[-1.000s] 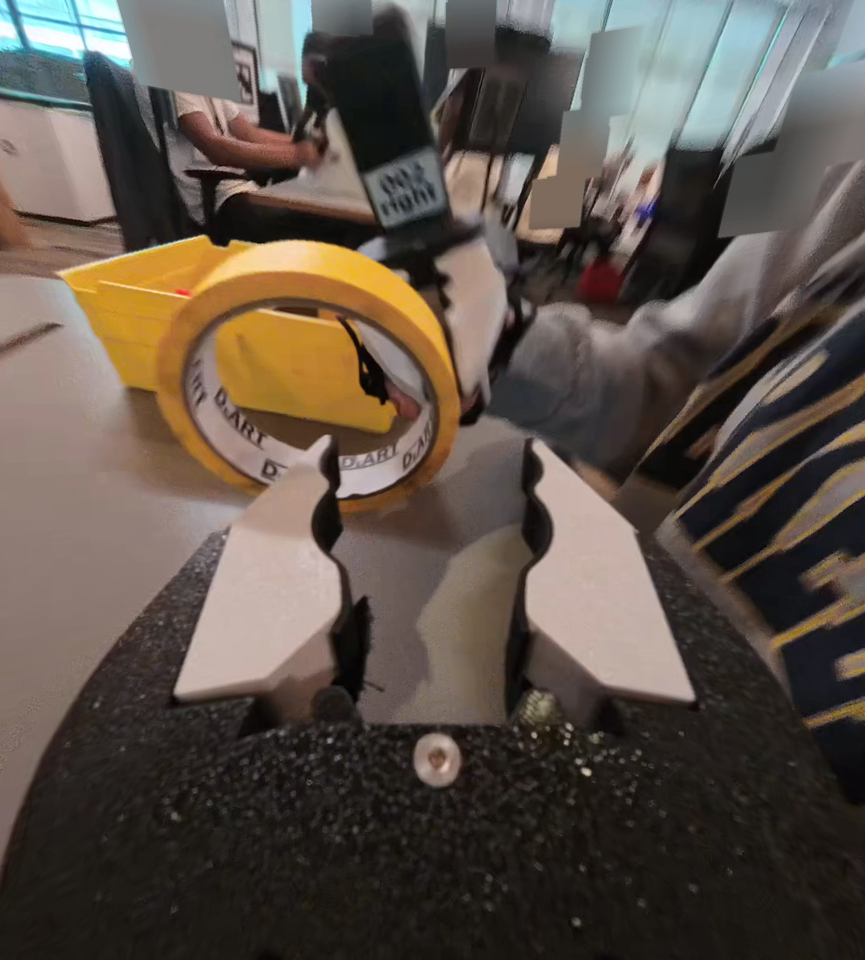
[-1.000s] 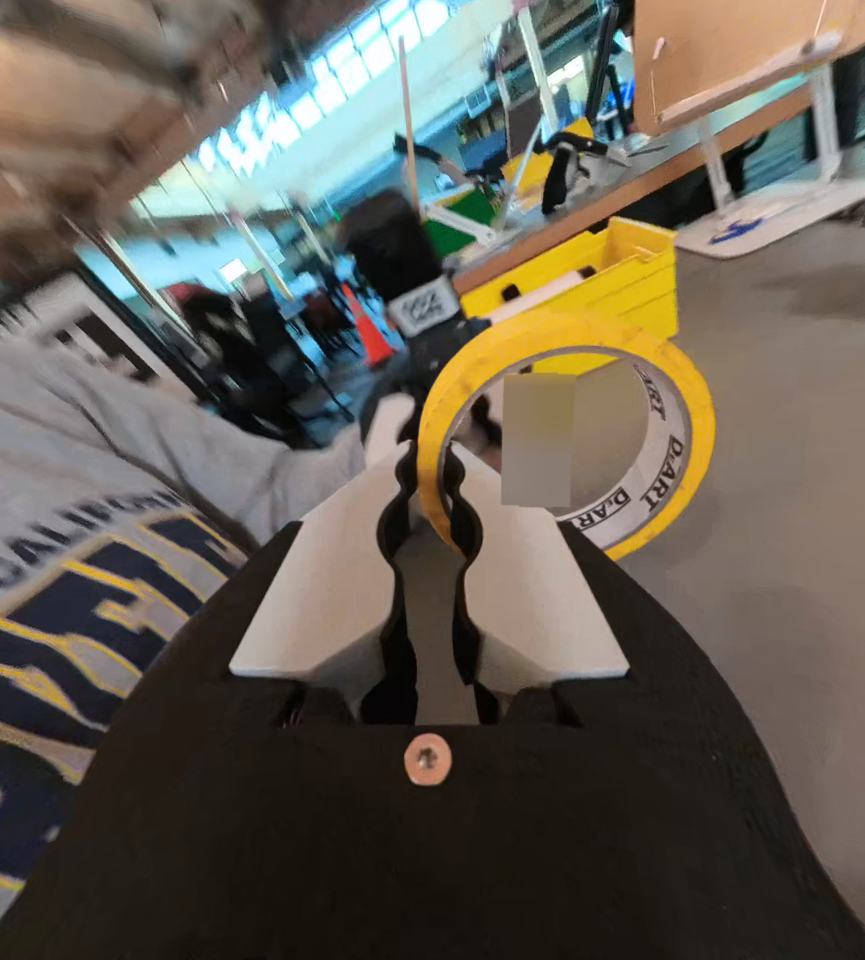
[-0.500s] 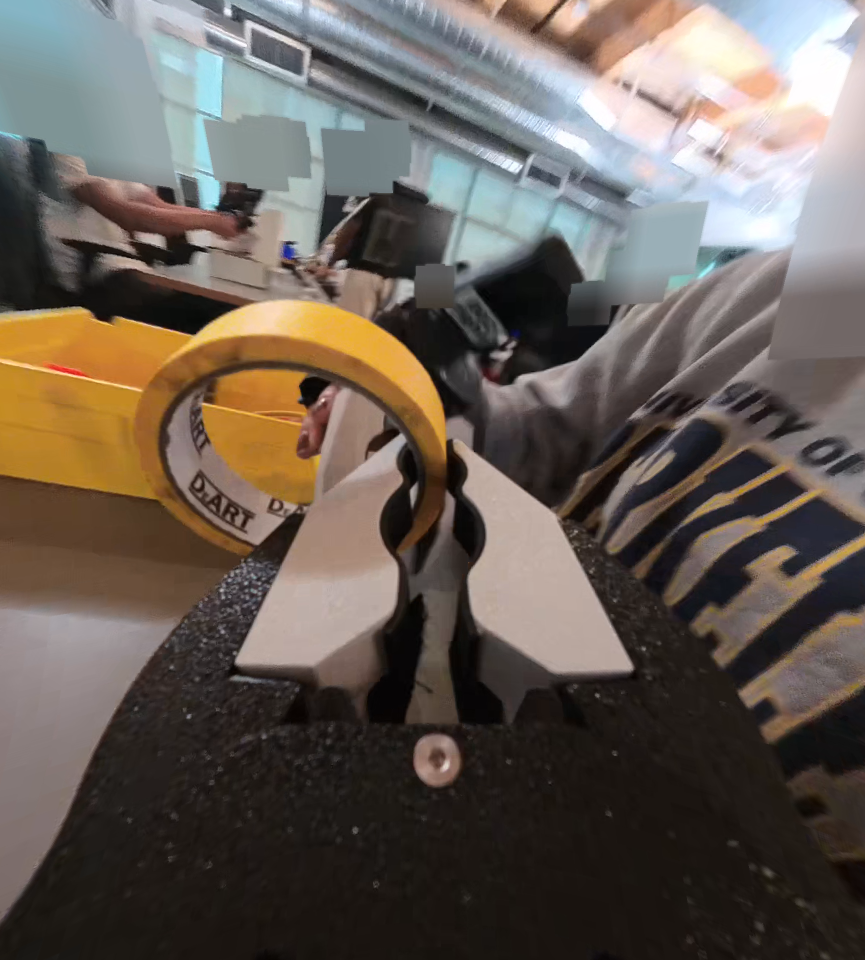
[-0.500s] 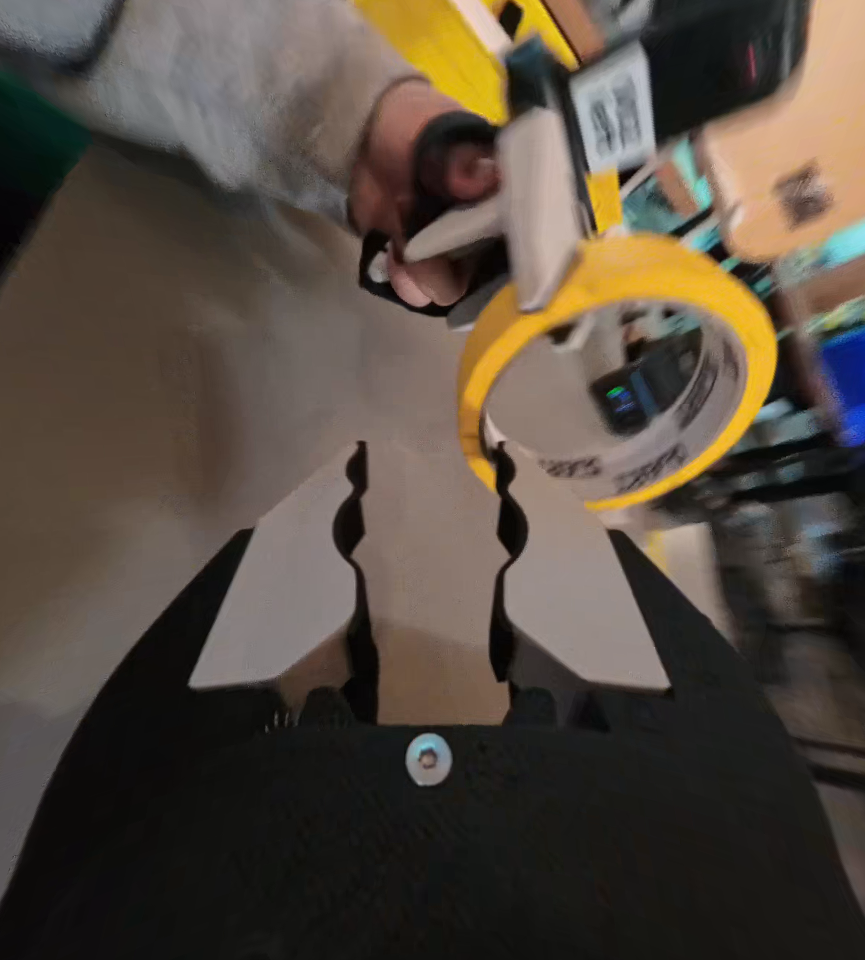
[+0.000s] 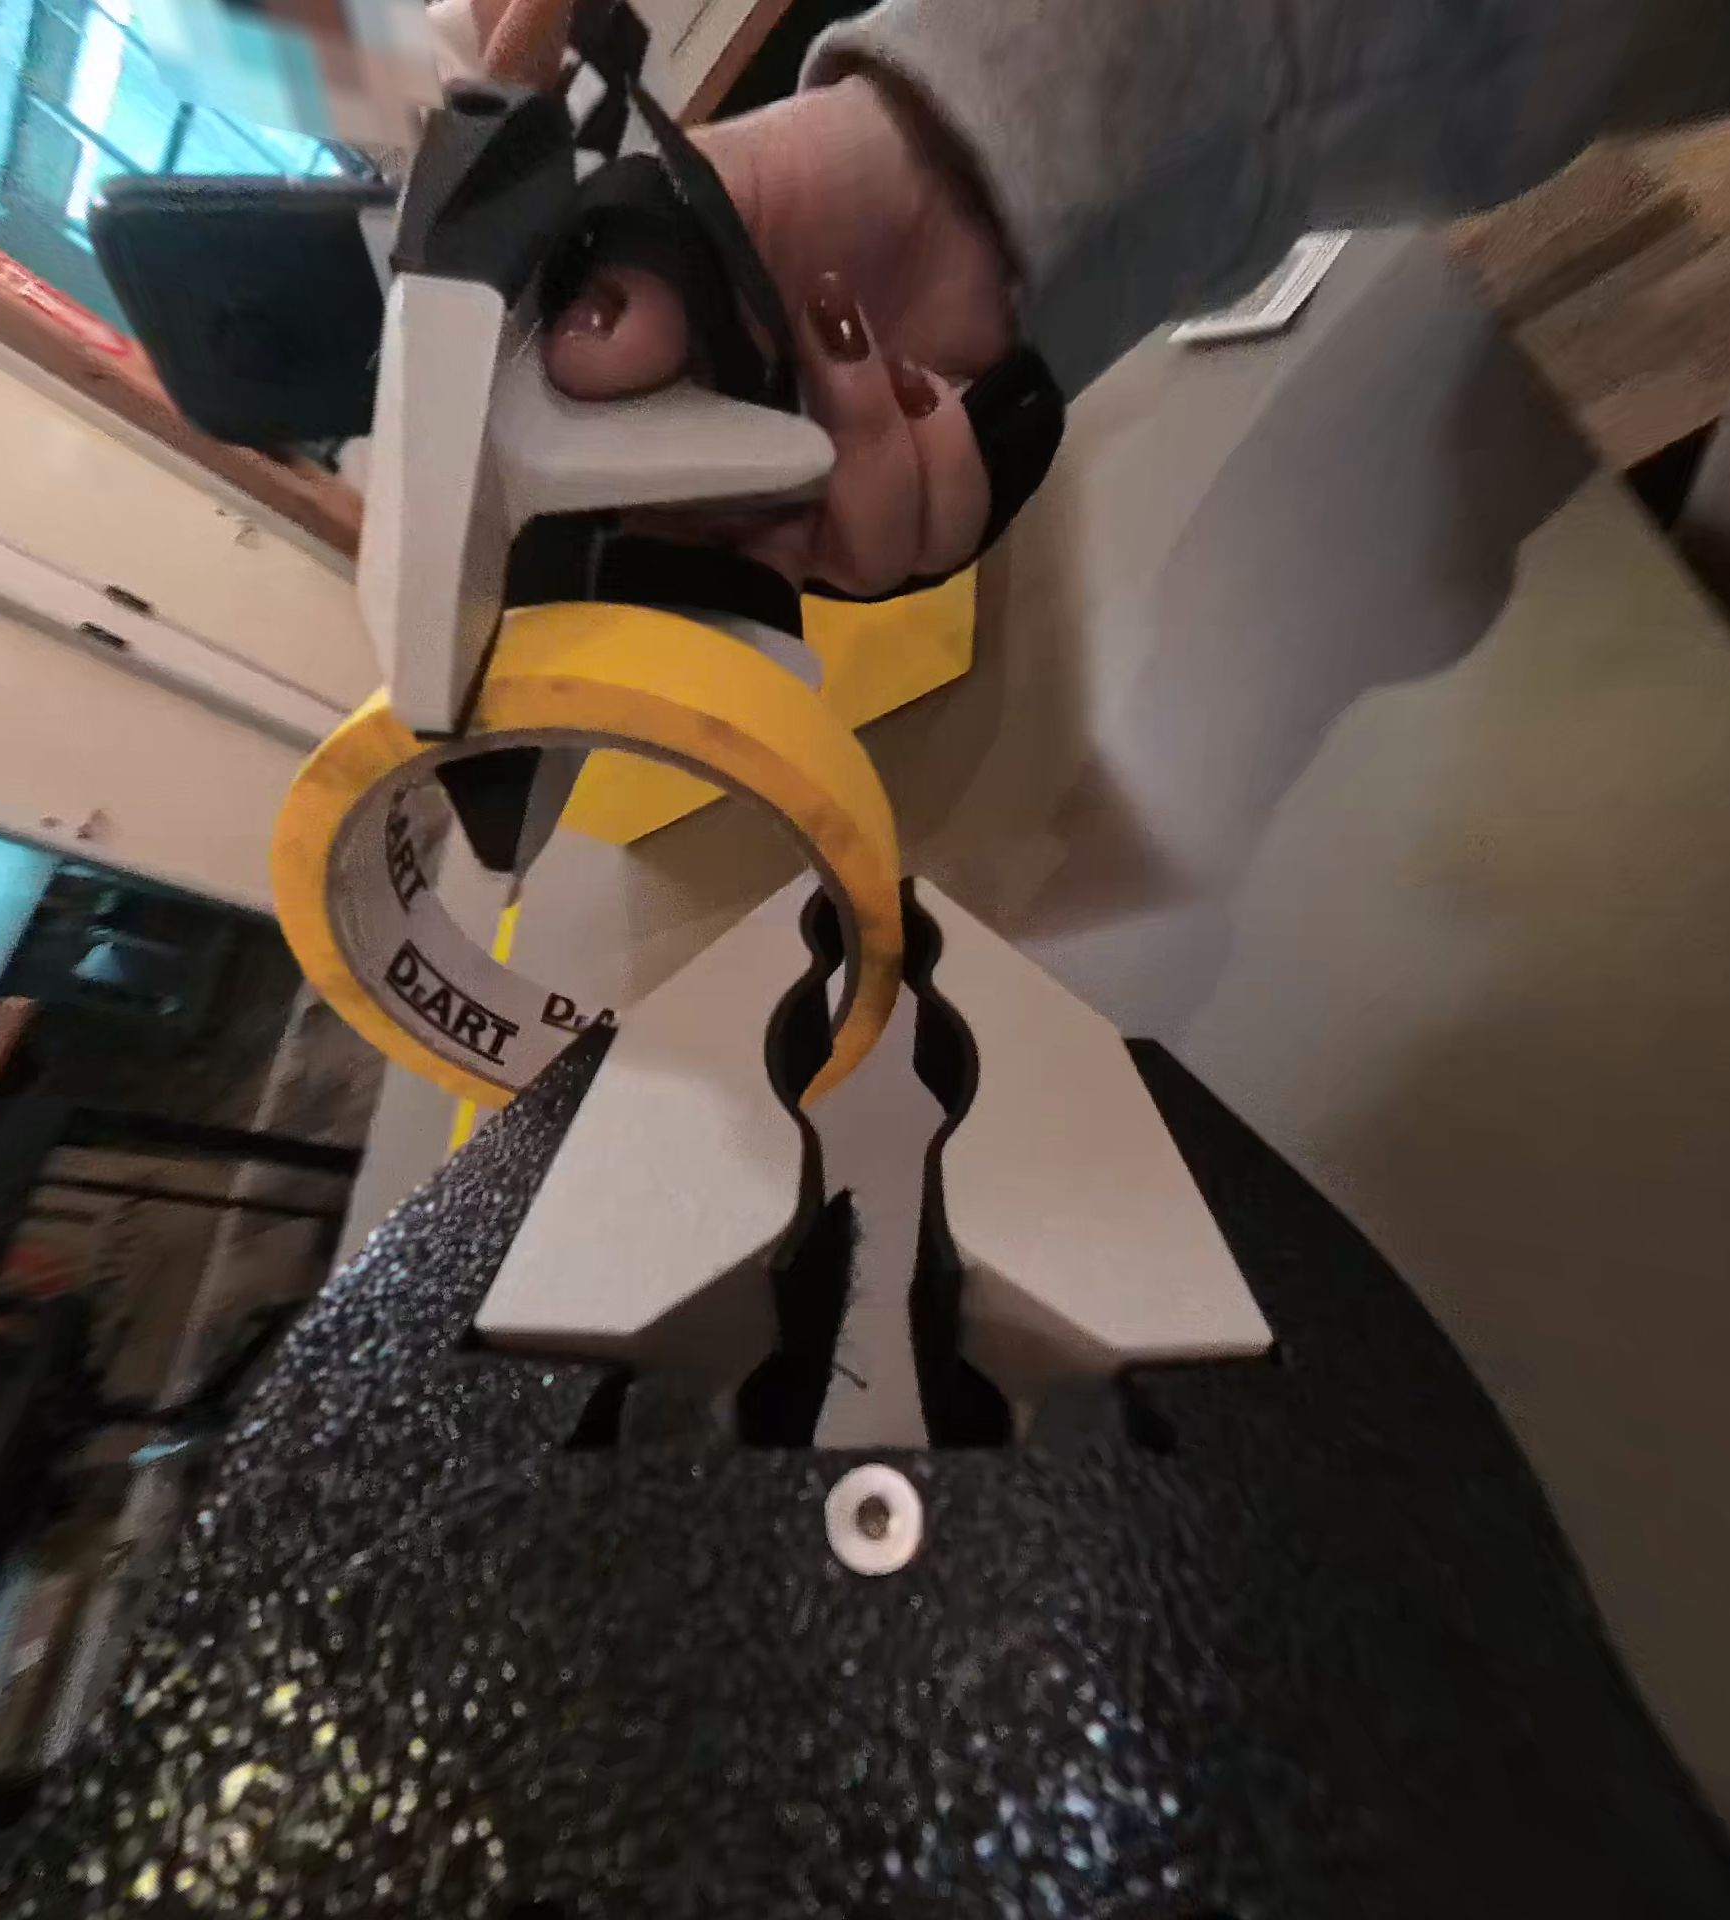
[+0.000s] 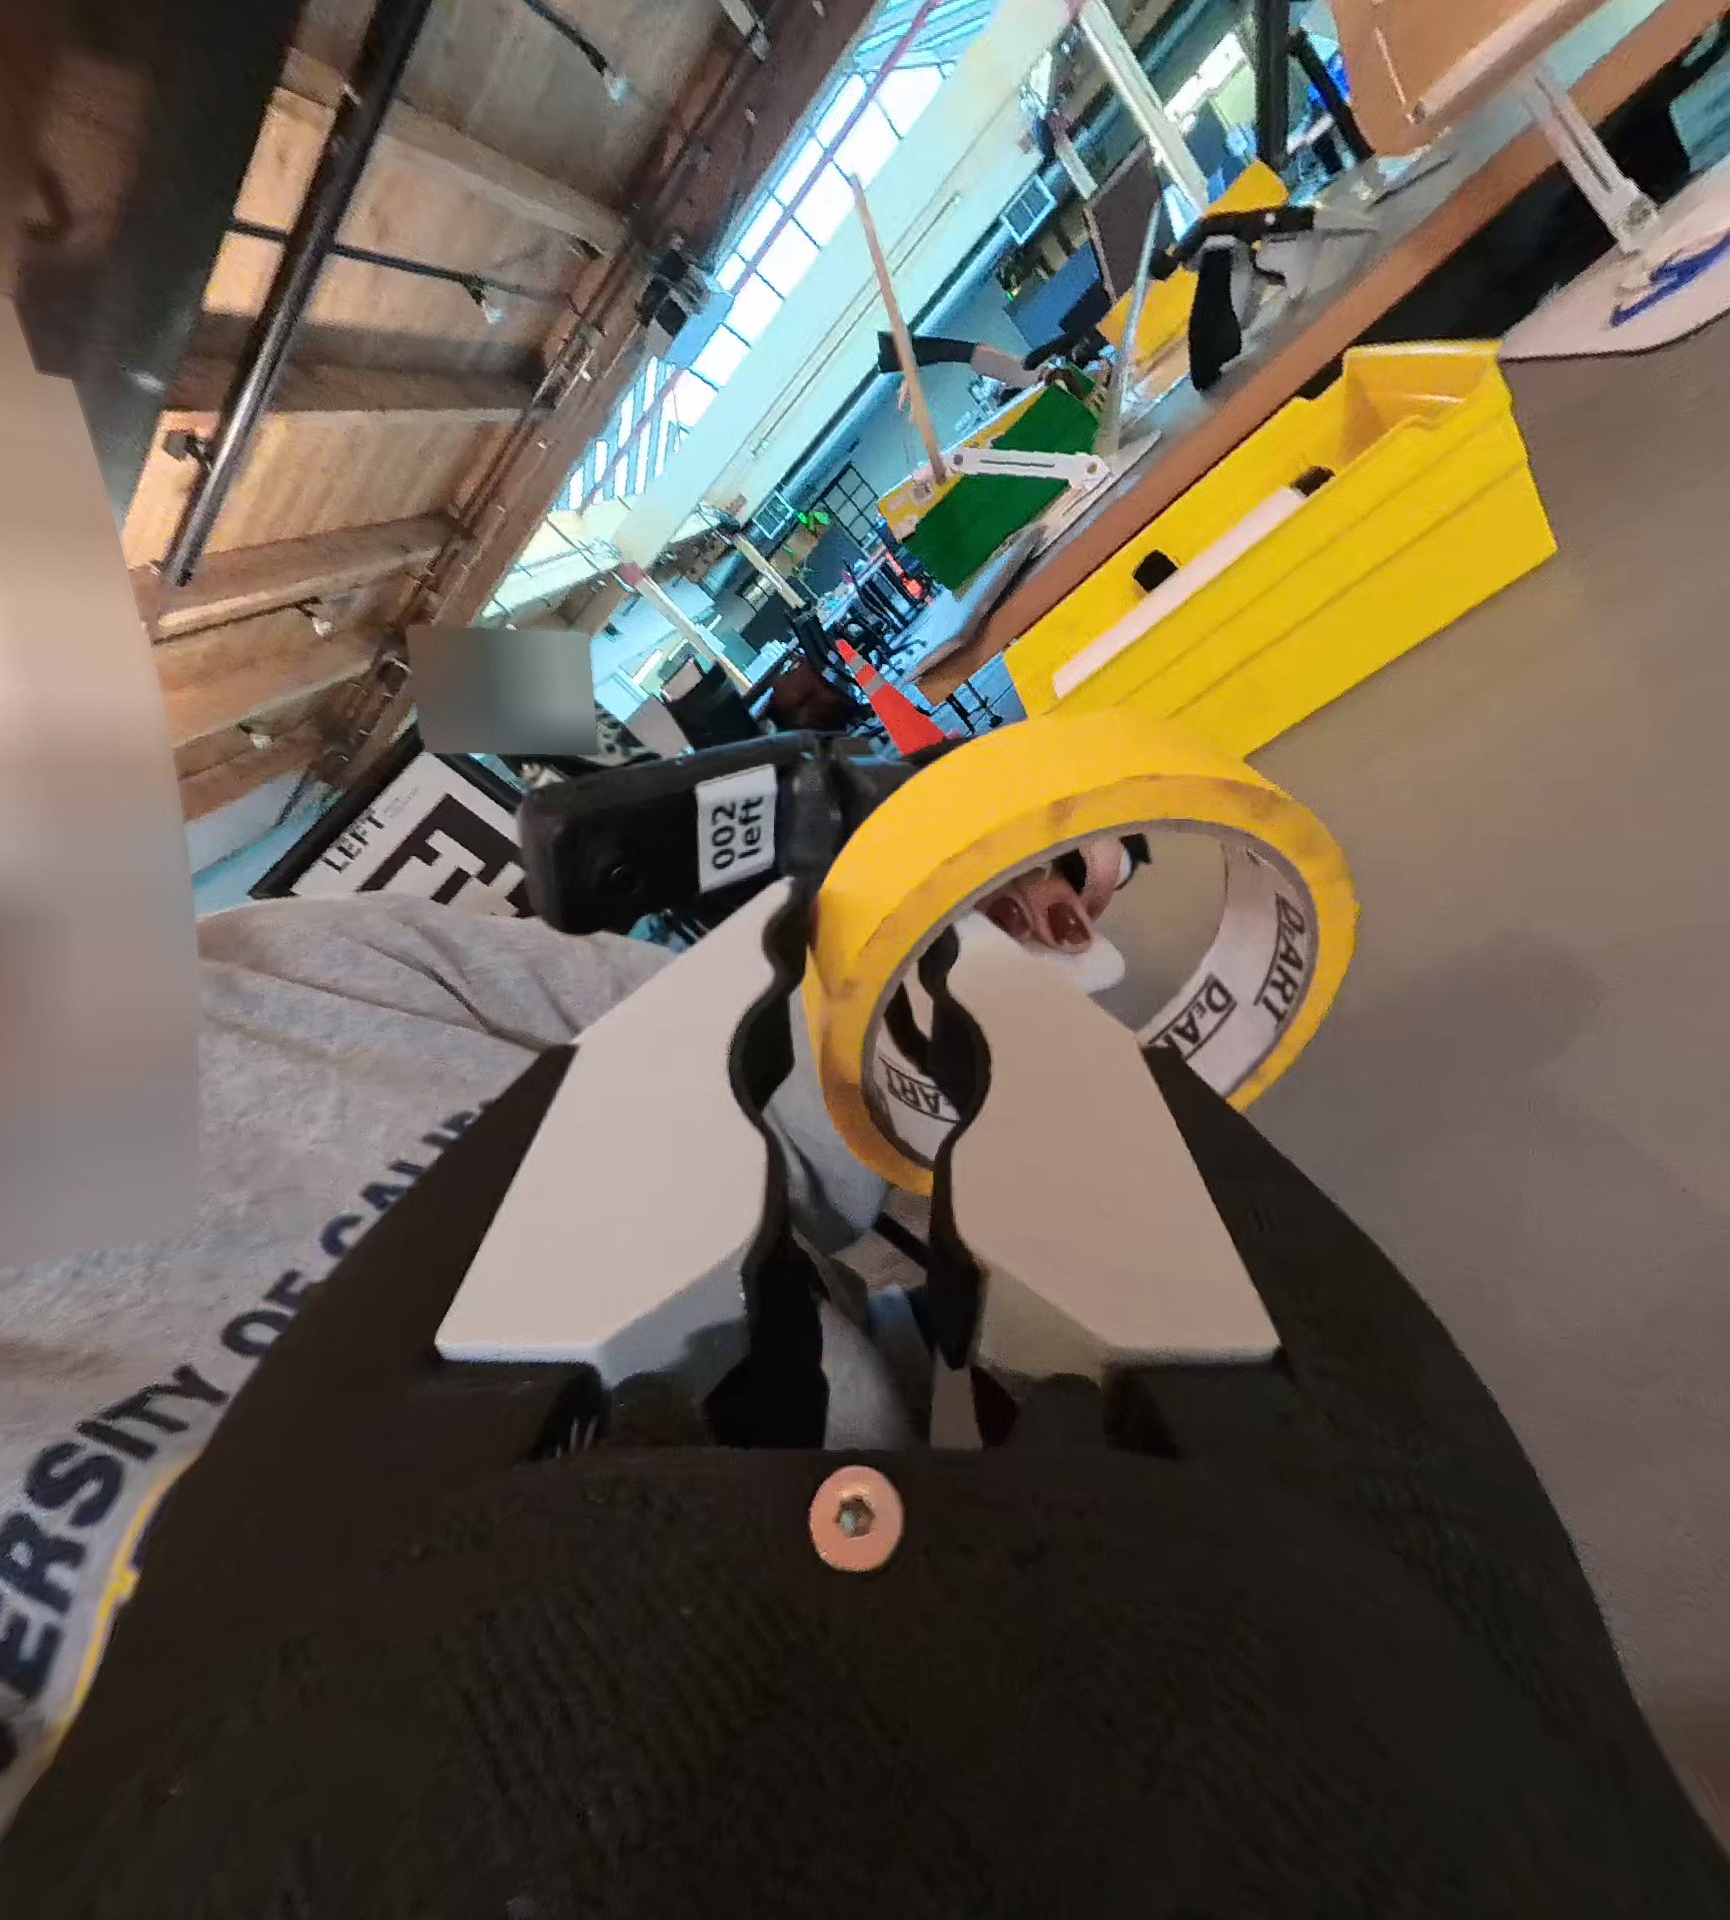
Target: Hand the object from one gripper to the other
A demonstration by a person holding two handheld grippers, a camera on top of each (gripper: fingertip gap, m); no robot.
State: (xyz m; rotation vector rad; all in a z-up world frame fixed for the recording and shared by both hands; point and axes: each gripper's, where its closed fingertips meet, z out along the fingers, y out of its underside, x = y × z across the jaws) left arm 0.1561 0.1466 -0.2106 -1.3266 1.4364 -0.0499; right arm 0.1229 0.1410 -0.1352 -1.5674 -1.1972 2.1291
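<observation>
A yellow tape roll (image 5: 632, 707) with a white printed core is held in the air between both grippers. My left gripper (image 5: 861, 904) is shut on the roll's wall at its right side, one finger inside the ring and one outside. My right gripper (image 5: 445, 748) comes in from above and pinches the wall at the upper left. In the right wrist view my right gripper (image 6: 866, 925) is shut on the left side of the roll (image 6: 1048, 790). The left gripper's black body (image 6: 632, 852) shows behind the roll; its fingers are mostly hidden.
A yellow bin (image 6: 1308, 582) stands on the grey table (image 6: 1567, 1039) beyond the roll. A person's grey sweatshirt (image 6: 321, 1039) fills the left side, and a hand (image 5: 871, 312) holds the right gripper. White cabinets (image 5: 61, 623) stand at the left. My right fingertips sit around 8 cm from my left ones.
One second ago the right gripper held the roll and the left was open. Half a second ago the left held it and the right was open. Now the right has shut on it again; both hold it.
</observation>
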